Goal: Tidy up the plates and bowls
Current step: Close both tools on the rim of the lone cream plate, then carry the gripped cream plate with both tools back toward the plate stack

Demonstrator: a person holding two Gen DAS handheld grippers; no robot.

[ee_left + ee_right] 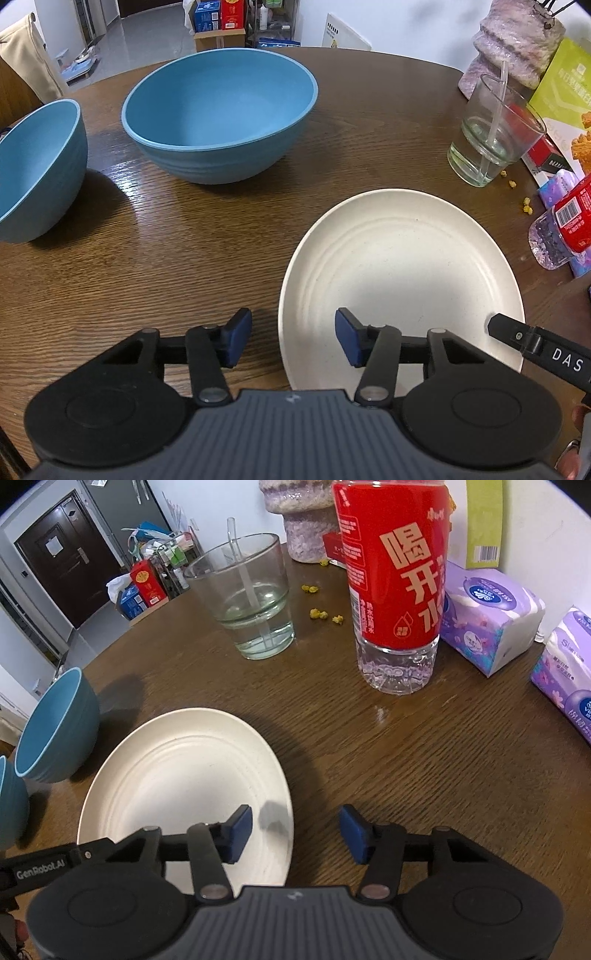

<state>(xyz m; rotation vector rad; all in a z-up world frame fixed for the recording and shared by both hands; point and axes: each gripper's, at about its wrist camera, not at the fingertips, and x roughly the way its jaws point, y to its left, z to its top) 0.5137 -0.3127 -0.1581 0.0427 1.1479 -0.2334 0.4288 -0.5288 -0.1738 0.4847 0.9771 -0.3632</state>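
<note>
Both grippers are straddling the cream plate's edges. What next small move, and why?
Probably close the left gripper and right gripper further: each has the round cream plate's rim between open jaws, pads not yet pressing, so lifting now would fail.

Glossy grained wooden table [184,258], matt cream plate [406,266], matt blue bowls [221,110], clear glass [251,602].

"DAS" and "GenRobot.AI" on claw [546,350] arms.

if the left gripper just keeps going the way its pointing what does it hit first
Most likely the near left rim of the white plate: the left gripper straddles that edge, one finger over the plate, the other over the bare wooden table. Its jaws are open, nothing between the pads. Depth is hard to judge.
</note>
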